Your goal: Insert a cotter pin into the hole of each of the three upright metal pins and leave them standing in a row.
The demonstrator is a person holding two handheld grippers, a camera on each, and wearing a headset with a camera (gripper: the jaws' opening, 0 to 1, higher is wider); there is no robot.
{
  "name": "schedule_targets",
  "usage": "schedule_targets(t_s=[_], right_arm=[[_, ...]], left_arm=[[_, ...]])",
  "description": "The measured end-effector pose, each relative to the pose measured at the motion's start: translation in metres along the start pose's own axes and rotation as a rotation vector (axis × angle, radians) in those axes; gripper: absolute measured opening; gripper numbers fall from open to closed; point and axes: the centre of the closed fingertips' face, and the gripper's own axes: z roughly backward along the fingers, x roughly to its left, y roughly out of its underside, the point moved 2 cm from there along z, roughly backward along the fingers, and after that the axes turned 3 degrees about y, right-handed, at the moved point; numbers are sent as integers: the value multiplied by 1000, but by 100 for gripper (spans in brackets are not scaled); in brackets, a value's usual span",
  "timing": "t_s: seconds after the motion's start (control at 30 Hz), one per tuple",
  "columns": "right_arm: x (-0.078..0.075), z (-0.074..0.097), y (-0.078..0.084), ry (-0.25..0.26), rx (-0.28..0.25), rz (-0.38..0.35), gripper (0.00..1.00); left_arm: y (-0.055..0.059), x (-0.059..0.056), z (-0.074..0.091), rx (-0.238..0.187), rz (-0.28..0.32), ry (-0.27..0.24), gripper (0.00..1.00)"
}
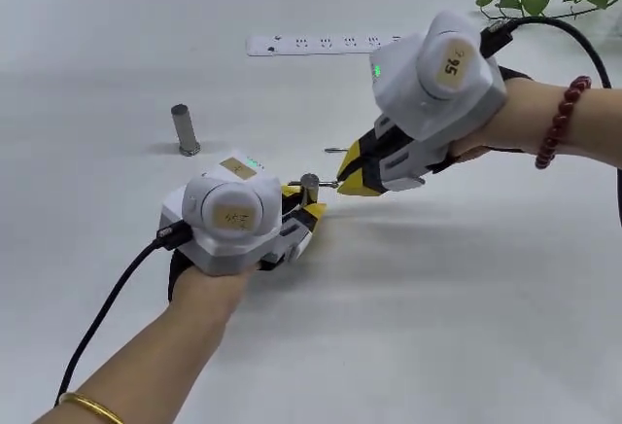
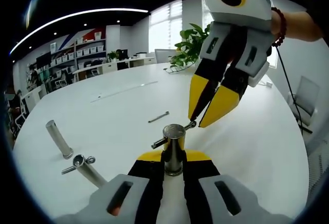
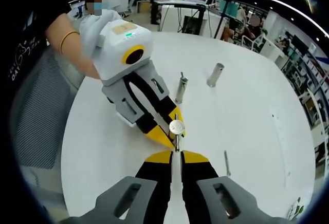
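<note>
Left tool [image 2: 174, 158] is clamping the metal pin [image 2: 174, 136] upright, hand sitting low on the bench [image 1: 437, 298]. Right tool [image 2: 196, 123] is pinching the cotter pin [image 2: 158, 143], which is poking through the hole, wrist angling down. Risk: a sideways shove tilting the pin, or the cotter slipping from the tips.

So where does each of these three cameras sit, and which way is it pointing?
Head view: on the person's headset, looking down at the white table; both forearms show, holding the left gripper and right gripper.
Left gripper view: on the left gripper, looking along its jaws, shut on a metal pin; the right gripper and hand show top right.
Right gripper view: on the right gripper, facing the person's torso; its jaws pinch a cotter pin.
Shared: all three show that metal pin.
</note>
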Motion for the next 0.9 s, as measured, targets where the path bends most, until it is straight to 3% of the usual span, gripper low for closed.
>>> schedule_targets(t_s=[0.9], right_arm=[[0, -9, -6, -4, -6, -14, 0]], left_arm=[[2, 0, -1, 4, 20, -6, 11]])
